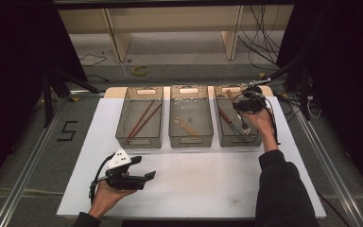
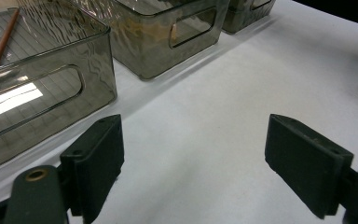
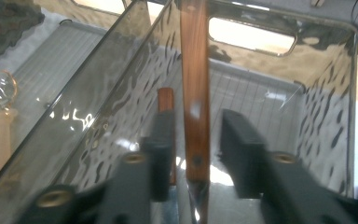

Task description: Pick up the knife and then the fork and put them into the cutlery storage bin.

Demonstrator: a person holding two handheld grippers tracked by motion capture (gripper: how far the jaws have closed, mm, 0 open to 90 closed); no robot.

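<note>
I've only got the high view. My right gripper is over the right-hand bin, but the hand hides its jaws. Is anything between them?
Observer: Yes. In the right gripper view, a wooden handle stands between the jaws of the right gripper, inside the right bin.
Operator: Are the pads pressing on it?
Observer: No, a gap shows on each side of the handle.
Operator: And the other one?
Observer: The left gripper has its jaws wide apart, nothing between them, over the white table.

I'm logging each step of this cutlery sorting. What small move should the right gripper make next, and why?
Probably lift straight up and clear. The right gripper is open over the right bin, and the wooden-handled utensil stands between its pads without being pressed, so it looks released.
</note>
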